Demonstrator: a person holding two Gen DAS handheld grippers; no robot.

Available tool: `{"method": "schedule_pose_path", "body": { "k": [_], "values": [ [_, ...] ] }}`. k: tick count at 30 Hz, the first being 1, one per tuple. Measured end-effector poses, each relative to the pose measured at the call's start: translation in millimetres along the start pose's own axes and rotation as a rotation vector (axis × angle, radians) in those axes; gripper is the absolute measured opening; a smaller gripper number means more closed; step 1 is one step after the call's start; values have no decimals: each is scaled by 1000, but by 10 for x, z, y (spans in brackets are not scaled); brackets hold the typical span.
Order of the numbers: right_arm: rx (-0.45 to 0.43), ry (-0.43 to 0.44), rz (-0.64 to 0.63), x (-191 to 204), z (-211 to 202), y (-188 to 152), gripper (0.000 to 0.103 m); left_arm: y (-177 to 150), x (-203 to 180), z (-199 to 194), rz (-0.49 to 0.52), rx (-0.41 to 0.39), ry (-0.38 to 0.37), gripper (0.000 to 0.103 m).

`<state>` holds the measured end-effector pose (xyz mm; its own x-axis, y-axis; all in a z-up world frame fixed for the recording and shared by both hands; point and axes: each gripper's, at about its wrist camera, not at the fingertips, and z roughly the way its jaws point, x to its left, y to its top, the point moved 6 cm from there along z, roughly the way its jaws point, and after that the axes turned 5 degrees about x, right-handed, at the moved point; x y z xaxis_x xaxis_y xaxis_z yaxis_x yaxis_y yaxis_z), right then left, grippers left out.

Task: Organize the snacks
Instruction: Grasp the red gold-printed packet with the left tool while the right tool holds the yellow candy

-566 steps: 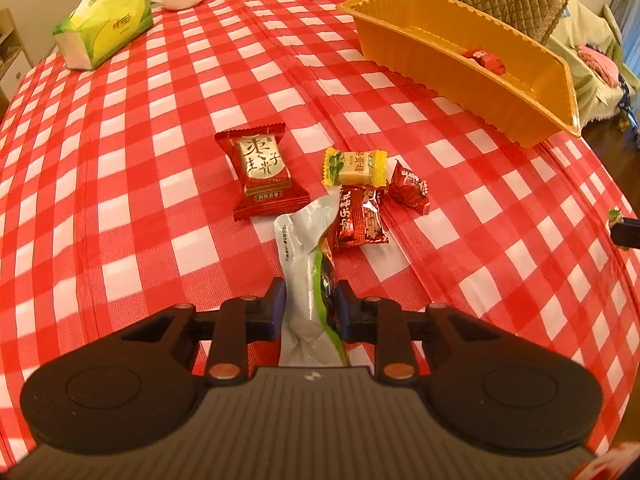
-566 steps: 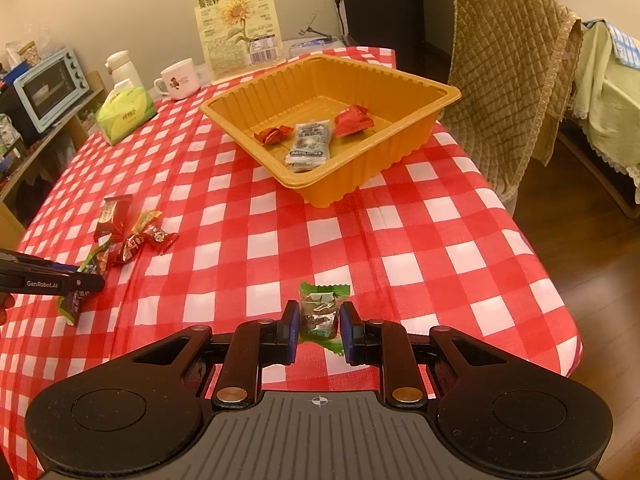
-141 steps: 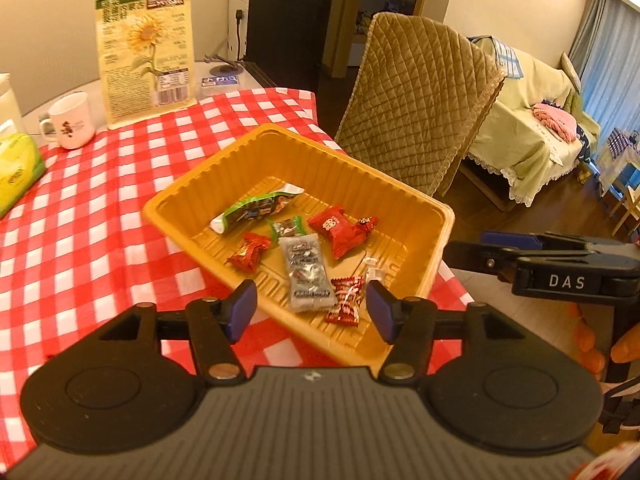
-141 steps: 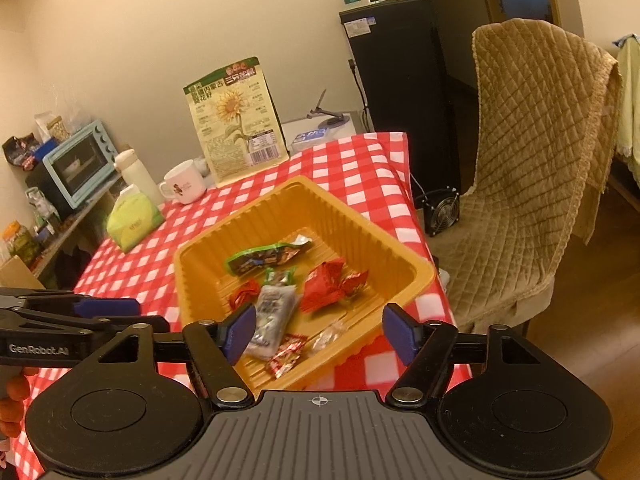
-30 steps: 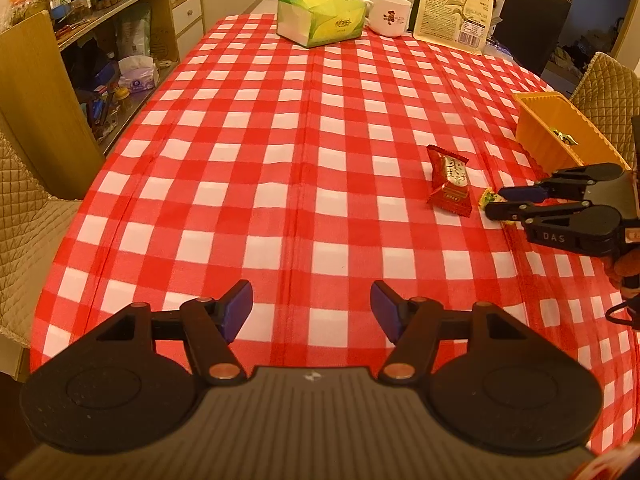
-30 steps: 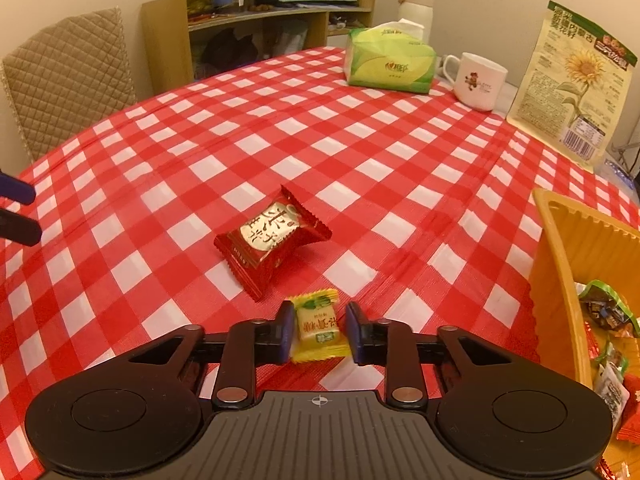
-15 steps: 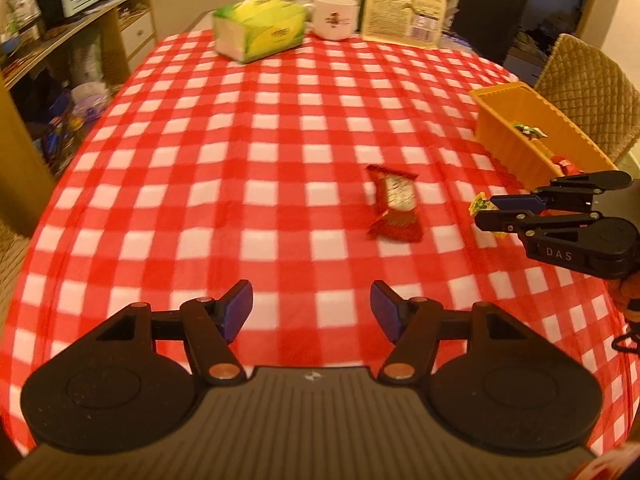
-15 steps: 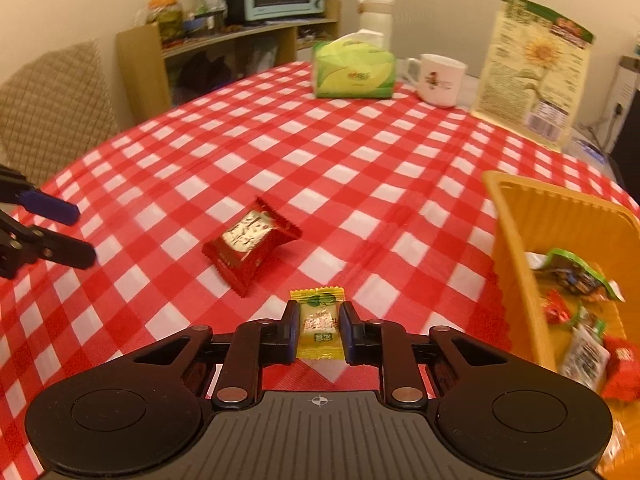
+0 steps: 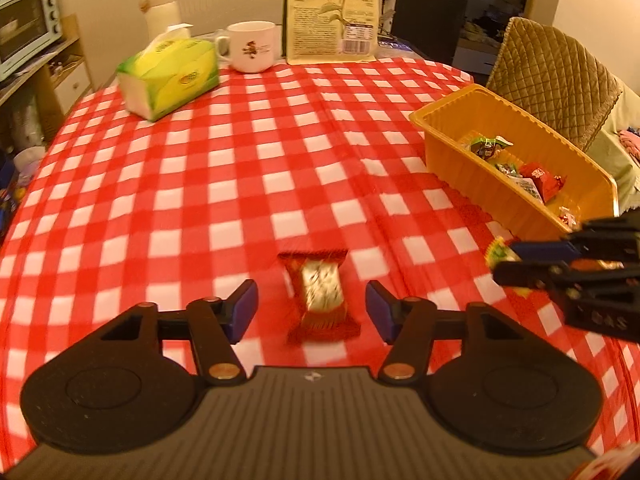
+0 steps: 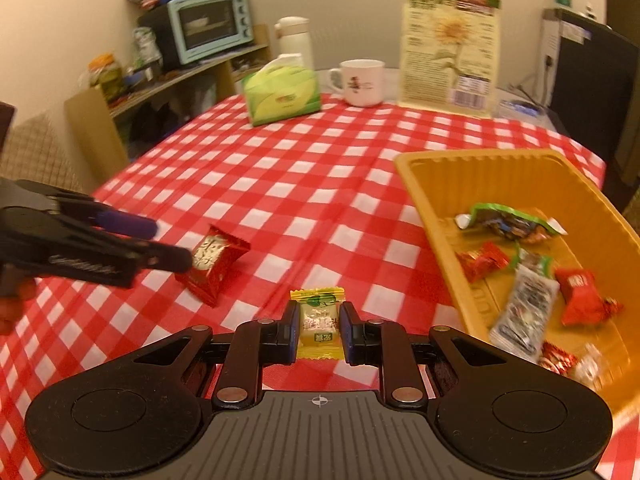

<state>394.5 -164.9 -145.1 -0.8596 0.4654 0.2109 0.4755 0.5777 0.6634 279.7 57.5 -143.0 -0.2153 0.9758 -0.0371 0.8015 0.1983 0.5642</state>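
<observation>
Glossy crinkled red packet (image 9: pixel 322 294), checkered cloth (image 9: pixel 240 184)

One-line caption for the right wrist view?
Right gripper grips a yellow wrapped candy beside the orange plastic snack tray.

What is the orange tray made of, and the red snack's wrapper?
The orange tray looks like thin moulded plastic: its walls are ribbed and faintly glossy. The red snack's wrapper seems to be shiny plastic film or foil, with crimped zigzag ends and a bright glinting middle.

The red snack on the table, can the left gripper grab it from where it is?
Probably yes: the red snack lies flat between the left gripper's closing fingers, with nothing in between.
</observation>
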Motion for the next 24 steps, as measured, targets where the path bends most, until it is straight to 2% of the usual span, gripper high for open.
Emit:
{"method": "schedule_pose_path", "body": {
  "k": [8,13,16,24],
  "values": [
    [-25,-16,67,-114,-186,-55,22,93,-70,300,43,55,20,49],
    [-29,-20,108,-125,-248,-98,21,77,-67,387,45,74,19,39],
    [-30,-22,120,-119,-273,-117,21,72,-68,401,51,79,12,29],
    [-37,-29,143,-63,-345,-145,21,84,-55,322,73,65,2,21]
  ]
}}
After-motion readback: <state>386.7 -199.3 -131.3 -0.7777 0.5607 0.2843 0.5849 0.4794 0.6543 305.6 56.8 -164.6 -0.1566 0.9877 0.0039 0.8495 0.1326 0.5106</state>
